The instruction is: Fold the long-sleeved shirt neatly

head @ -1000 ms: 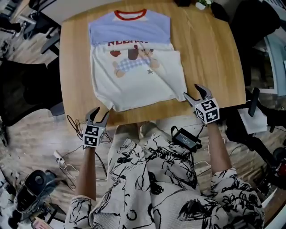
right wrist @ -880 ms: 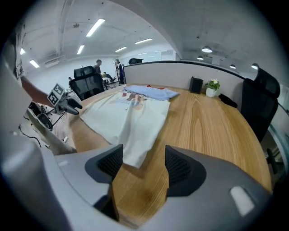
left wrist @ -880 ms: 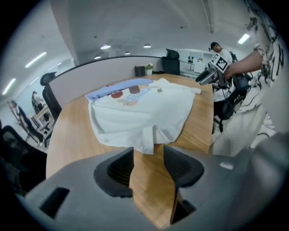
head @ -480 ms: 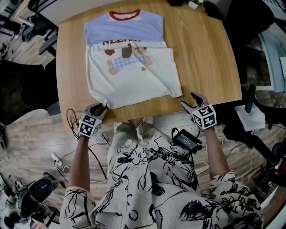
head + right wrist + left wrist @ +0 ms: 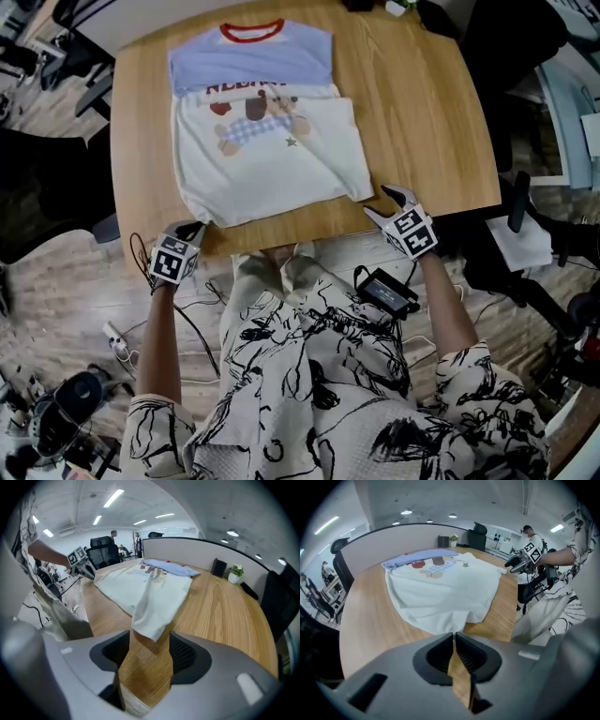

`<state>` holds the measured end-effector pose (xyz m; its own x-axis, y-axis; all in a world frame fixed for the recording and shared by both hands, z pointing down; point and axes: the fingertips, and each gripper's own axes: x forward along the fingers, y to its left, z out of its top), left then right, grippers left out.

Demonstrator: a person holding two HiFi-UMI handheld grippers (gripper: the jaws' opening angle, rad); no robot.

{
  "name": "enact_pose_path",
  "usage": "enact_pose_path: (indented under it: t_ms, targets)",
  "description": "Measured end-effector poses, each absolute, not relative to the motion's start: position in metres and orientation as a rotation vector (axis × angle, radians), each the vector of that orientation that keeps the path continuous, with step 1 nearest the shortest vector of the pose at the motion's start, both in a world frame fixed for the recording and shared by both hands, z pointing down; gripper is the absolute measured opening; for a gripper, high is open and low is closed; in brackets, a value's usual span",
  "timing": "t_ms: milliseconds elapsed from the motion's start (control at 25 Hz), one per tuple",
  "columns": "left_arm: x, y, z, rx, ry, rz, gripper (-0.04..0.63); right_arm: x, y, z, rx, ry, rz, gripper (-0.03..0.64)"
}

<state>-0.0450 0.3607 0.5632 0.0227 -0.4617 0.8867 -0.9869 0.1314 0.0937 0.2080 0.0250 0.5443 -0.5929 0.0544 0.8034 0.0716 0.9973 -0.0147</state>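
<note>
Light wood makes up the table (image 5: pixel 422 122), on which the shirt (image 5: pixel 272 159) is laid face up. Its red collar is turned away from the person and its hem is set along the near edge. No sleeve is seen spread out at either side; whether the sleeves are tucked under cannot be told.

Since a second ago both hem corners have been reached. The left gripper (image 5: pixel 185 230) has been brought down from below the table edge to the hem's left corner. Its jaws have been drawn together, and the cloth appears to be pinched at their tips. The right gripper (image 5: pixel 386 202) has been carried in to the right corner. Its jaws have just been closing a little but are still held apart, with the corner lying between them and not yet pressed.

From this it is judged that the fold of the hem up toward the collar is being prepared: one corner is secured and the other is yet to be clamped.

Nothing is seen on the table in the path of that fold. A potted plant (image 5: pixel 234 576) is kept at the far edge, well apart from the shirt. Office chairs (image 5: pixel 42 187) are ranged around the table, and a power brick (image 5: pixel 386 292) and cables (image 5: pixel 127 333) are left below the near edge, clear of the work.
</note>
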Motion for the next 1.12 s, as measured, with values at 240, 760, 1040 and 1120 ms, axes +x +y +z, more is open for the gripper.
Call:
enact_pose_path:
  t_ms: [240,760,1040,1120]
  targets:
    - [-0.054,0.390,0.564,1.395,-1.587,0.829,0.026,0.202,0.021,0.564,-0.209,-2.135,-0.103,0.166]
    - [-0.066,0.419,0.528,1.438,-1.714,0.845,0.021,0.220,0.016,0.531,-0.116,-2.211,0.093,0.029]
    - [-0.031,0.449,0.527,1.396,-1.761,0.707,0.021,0.261,0.046,0.538,-0.110,-2.181,0.184,0.028]
    - [-0.023,0.455,0.536,1.369,-1.766,0.688,0.020,0.271,0.051,0.544,-0.097,-2.176,0.211,0.028]
